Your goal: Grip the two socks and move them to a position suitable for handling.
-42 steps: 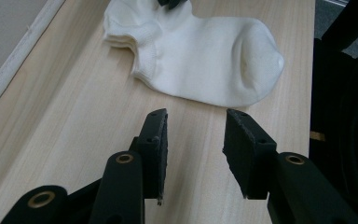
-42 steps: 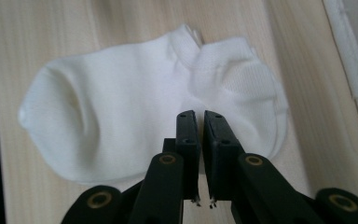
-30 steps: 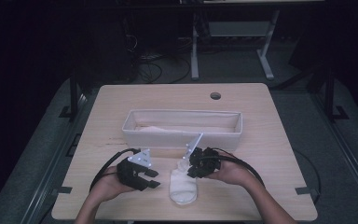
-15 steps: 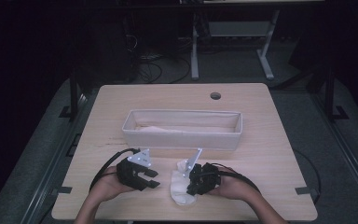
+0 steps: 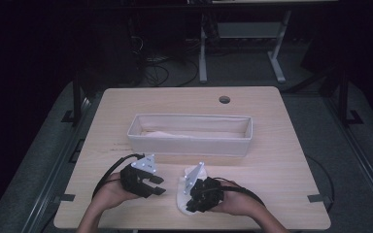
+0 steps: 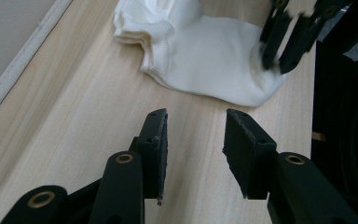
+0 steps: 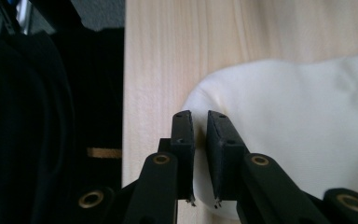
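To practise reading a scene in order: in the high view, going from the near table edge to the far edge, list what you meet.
Right gripper on the white sock → left gripper → white fabric bin → round hole in the tabletop.

Pale wooden table (image 5: 281,160) bearing white fabric bin (image 5: 189,141) and white sock (image 6: 205,56).

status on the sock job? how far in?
Early. Done: nothing visibly stowed; the shallow white fabric bin looks unfilled. In hand: right gripper pinches the near end of the white cotton sock lying on the light wooden table. Left gripper is open, holding nothing. Left: probably lift and bin it.
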### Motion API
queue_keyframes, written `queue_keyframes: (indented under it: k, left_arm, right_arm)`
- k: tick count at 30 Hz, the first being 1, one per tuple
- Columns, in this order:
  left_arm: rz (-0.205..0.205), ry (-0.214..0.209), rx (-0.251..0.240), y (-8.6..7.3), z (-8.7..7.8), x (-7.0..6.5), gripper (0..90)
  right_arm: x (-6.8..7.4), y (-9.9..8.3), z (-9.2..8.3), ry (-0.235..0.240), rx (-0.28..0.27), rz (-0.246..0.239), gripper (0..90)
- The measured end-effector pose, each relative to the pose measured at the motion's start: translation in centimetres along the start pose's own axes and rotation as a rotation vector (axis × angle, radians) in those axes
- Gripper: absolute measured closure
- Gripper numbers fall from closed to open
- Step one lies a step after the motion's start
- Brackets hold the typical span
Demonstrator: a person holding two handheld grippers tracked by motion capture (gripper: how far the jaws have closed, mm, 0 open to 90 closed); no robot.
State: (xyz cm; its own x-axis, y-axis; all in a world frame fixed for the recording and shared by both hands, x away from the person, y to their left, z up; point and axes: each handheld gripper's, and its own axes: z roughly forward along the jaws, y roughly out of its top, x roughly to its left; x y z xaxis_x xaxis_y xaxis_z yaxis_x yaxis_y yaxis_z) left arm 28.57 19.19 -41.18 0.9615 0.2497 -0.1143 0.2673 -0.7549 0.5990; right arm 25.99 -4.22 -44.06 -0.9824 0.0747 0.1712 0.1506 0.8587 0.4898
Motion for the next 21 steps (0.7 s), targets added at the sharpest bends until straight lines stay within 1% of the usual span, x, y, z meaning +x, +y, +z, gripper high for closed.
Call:
queue_keyframes:
  k: [2,5,6,8,9,10,11,12,13,14,18,21]
  left_arm:
    - [-0.002,-0.001,0.001,0.0,0.0,0.0,59.6]
    - [-0.004,-0.001,0.005,-0.1,0.1,0.0,59.6]
    - [-0.003,0.001,0.002,-0.1,0.1,0.0,59.6]
    - [-0.007,0.002,-0.005,0.0,0.0,0.0,59.5]
    - [-0.007,0.002,-0.007,0.0,0.0,0.0,59.5]
    - [-0.006,0.002,-0.004,0.0,0.0,0.0,59.5]
    - [-0.004,0.003,0.001,0.0,0.0,0.0,59.5]
    - [-0.003,0.003,0.002,0.0,0.0,0.0,59.6]
    - [-0.003,0.003,0.003,0.0,0.0,0.0,59.5]
    - [-0.003,0.003,0.004,0.0,0.0,0.0,59.5]
    - [-0.007,0.0,0.0,0.0,0.2,0.0,59.5]
    - [-0.003,-0.001,0.007,0.0,0.3,0.0,59.5]
  right_arm:
    - [-0.1,-0.2,0.2,0.009,-0.01,0.011,81.1]
    - [0.0,-0.1,-0.1,0.003,-0.01,0.002,80.8]
    - [0.1,0.0,-0.4,0.0,-0.022,-0.007,80.8]
    - [0.1,0.0,-0.9,-0.007,-0.04,-0.01,80.8]
    - [0.0,-0.1,-0.9,-0.01,-0.04,-0.008,80.8]
    - [-0.1,-0.2,-0.8,-0.017,-0.029,-0.007,80.8]
    - [-0.1,-0.3,-0.6,-0.026,-0.011,0.005,80.7]
    - [-0.2,-0.6,-0.3,-0.024,0.001,0.011,80.5]
    - [-0.2,-0.7,-0.2,-0.02,-0.001,0.016,80.3]
    - [-0.3,-0.7,-0.2,-0.019,-0.008,0.016,79.7]
    - [0.1,-0.6,-0.9,-0.039,-0.026,-0.009,77.6]
    - [0.1,-0.6,-1.4,-0.055,-0.045,-0.01,77.7]
